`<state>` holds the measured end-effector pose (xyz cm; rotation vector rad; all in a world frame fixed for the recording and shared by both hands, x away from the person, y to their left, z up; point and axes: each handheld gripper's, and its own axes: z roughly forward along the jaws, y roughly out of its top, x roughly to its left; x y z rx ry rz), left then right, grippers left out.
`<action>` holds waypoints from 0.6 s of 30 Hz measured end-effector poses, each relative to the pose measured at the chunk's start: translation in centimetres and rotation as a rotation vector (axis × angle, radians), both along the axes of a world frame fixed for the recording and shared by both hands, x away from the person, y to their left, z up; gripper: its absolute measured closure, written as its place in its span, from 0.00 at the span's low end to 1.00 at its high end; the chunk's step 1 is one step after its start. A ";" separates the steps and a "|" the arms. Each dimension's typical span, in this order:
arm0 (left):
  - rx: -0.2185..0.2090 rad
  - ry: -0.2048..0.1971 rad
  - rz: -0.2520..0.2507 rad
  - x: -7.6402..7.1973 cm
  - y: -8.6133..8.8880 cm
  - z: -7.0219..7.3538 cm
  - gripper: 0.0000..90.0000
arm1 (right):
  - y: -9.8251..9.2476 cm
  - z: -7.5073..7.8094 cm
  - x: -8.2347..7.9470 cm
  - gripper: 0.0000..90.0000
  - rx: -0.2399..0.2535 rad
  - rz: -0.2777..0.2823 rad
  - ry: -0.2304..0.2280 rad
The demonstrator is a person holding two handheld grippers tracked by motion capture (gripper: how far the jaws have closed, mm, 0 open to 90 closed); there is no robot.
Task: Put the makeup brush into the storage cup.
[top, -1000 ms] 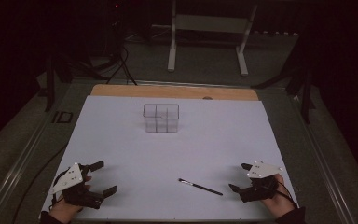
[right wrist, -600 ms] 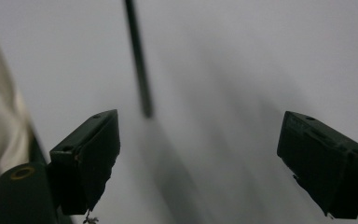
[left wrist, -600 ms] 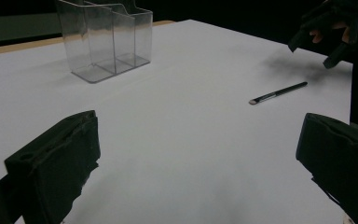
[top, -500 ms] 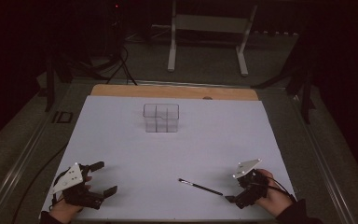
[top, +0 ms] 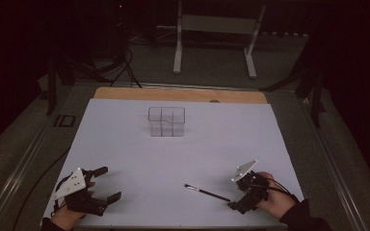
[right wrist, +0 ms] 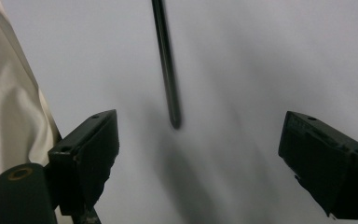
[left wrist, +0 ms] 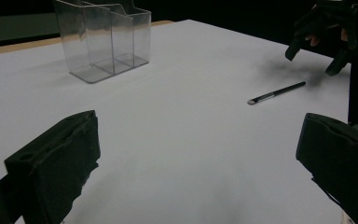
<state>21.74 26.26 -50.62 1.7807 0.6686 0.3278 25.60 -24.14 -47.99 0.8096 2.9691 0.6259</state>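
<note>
1. Right now the right tool (top: 235, 204) sits at the near right of the white desk (top: 125, 154), tipped down toward the surface, its jaws spread wide and holding nothing.
2. Its jaws point at the near end of a thin black brush (top: 207, 193), which lies flat on the desk just to the left of that tool.
3. Seen from the right gripper view, the brush (right wrist: 166, 65) runs straight away from the camera, and its dark handle end lies between the two jaws but ahead of them, touching neither.
4. From the left gripper view, the brush (left wrist: 276, 92) shows a pale tip at one end, pointing away from the right tool (left wrist: 314, 58) that hovers just beyond it.
5. Over at the near left corner, the left tool (top: 107, 183) is held low above the desk, jaws wide apart and empty, well apart from the brush.
6. Farther back, near the middle of the desk, a clear plastic organizer (top: 166, 121) with several compartments stands upright, well apart from both tools and from the brush.
</note>
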 end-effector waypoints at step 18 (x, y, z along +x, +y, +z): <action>0.003 -0.004 -0.003 0.0 0.0 0.1 0.01 | 3.3 0.8 0.8 0.18 -0.018 0.059 0.008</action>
